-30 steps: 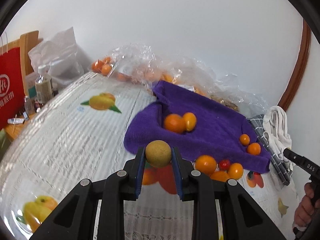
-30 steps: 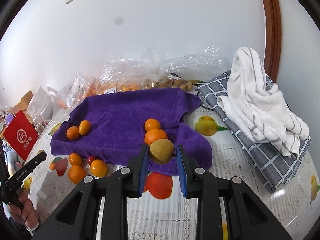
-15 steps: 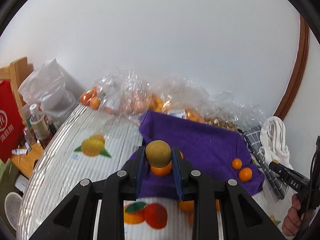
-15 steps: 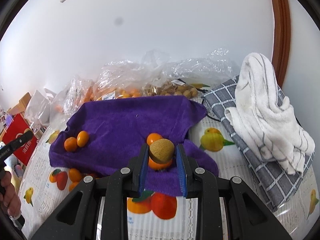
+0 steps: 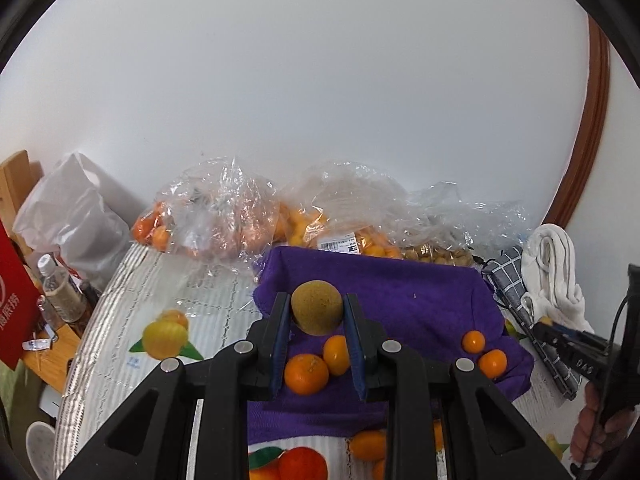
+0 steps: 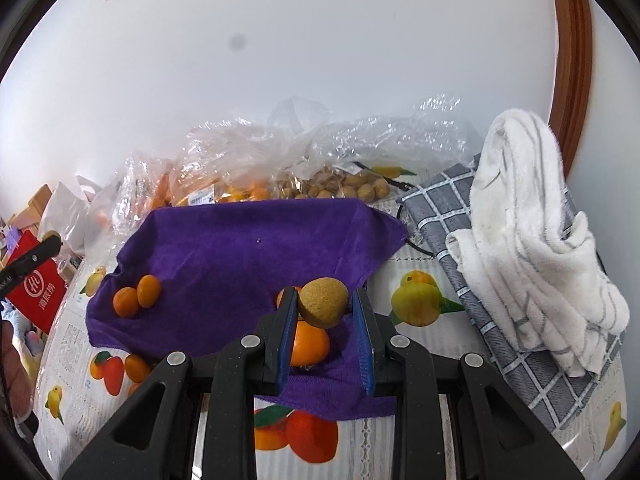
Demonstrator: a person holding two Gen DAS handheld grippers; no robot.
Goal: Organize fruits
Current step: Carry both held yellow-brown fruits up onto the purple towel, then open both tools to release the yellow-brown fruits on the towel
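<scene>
Holding one brown round fruit [image 5: 316,309] between its blue pads, the left gripper [image 5: 316,320] is closed on it near the fingertips, hanging over the purple cloth [image 5: 420,300]. The right gripper [image 6: 324,316] is closed the same way on a second brown fruit [image 6: 323,307], also high up between the pads, with little pad behind it.

Directly below the left gripper's fingers lie two oranges [image 5: 316,362], touching each other on the cloth. Another orange pair [image 5: 484,354] sits off to that gripper's right, near the cloth edge. Under the right gripper a large orange [image 6: 310,342] sits just beneath the held fruit; whether they touch, cannot tell. Two more oranges [image 6: 137,300] lie well to its left.

Risks, as I judge them:
- Both fruits are round and gripped near the tips, so a jolt or slight loosening could let either one squirt out forward.
- Setting a brown fruit down onto the oranges below would knock them rolling; the cloth is rumpled and slopes toward the table edge.
- Loose oranges in front of the cloth, on the printed tablecloth [image 6: 420,344], could get bumped off.
- The plastic bags [image 5: 224,216] beyond the cloth could snag a finger if either gripper reaches further forward.
- With both grippers over the same cloth they could collide if they converge.
</scene>
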